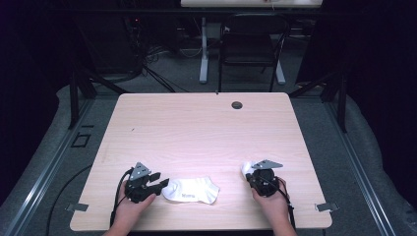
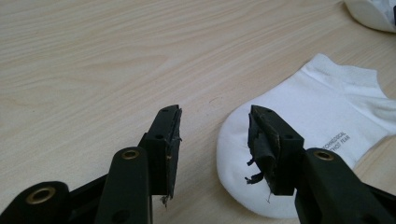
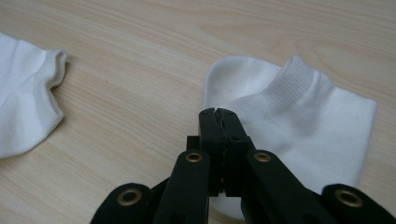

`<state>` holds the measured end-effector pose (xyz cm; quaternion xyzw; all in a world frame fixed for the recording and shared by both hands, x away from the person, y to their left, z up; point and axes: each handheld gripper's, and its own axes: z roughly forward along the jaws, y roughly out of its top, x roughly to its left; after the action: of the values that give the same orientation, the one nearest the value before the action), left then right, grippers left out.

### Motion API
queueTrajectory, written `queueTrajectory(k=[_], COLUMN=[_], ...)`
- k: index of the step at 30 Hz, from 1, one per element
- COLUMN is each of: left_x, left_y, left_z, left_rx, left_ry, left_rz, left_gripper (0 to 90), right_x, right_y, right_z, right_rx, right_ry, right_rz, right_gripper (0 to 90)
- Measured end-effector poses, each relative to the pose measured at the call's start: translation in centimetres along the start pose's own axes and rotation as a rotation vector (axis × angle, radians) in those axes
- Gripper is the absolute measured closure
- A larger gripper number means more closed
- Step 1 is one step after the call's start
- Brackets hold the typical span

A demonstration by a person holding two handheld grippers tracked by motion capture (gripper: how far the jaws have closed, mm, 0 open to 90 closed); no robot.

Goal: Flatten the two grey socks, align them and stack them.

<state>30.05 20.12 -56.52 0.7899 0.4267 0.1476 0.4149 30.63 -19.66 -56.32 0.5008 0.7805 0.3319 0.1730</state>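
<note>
On the near edge of the pale wood table (image 1: 196,123), 2 white ankle socks lie well apart, each attended by 1 hand-held gripper. Left: the left gripper (image 2: 215,135) rests low, its jaws standing partly apart with nothing between them; the worn pad of one jaw lies over the rounded toe of the left sock (image 2: 322,140), the other over bare wood just beside it. This sock lies flat, cuff toward the table's middle, small printed lettering on its sole. In the high view the left gripper (image 1: 160,184) points at the toe of the same sock (image 1: 192,190). Right: the right gripper (image 3: 218,114) has its jaws brought fully together at the ribbed cuff of the right sock (image 3: 303,126); whether fabric is actually pinched between the tips cannot be told, since the closed jaws hide the contact line. In the high view this gripper (image 1: 253,173) sits over the small white sock (image 1: 246,168) near the right hand (image 1: 270,196).

Judgement: the step in hand appears to be securing both socks for pairing. To do it well, the left jaws should slide forward until the toe edge lies between both pads, then close on 2 layers of fabric without scraping the wood. The right grip should be tested by a small lift; if the cuff slips free, reopen and take a deeper bite of the ribbing.
</note>
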Motion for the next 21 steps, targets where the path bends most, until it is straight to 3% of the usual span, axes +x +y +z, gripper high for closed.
queueTrajectory(k=[12, 21], left_x=[-0.1, -0.7], left_y=[0.0, 0.6], left_z=[0.0, 0.0], left_rx=[-0.005, -0.015], left_ry=[0.008, -0.019], left_rz=[-0.004, 0.005], left_gripper=[54.0, 54.3], right_x=[0.8, 1.8], right_y=[0.4, 0.7], right_z=[-0.5, -0.7], right_rx=[-0.036, -0.069], right_ry=[0.034, 0.056], right_rz=[-0.012, -0.046], right_gripper=[90.0, 90.0])
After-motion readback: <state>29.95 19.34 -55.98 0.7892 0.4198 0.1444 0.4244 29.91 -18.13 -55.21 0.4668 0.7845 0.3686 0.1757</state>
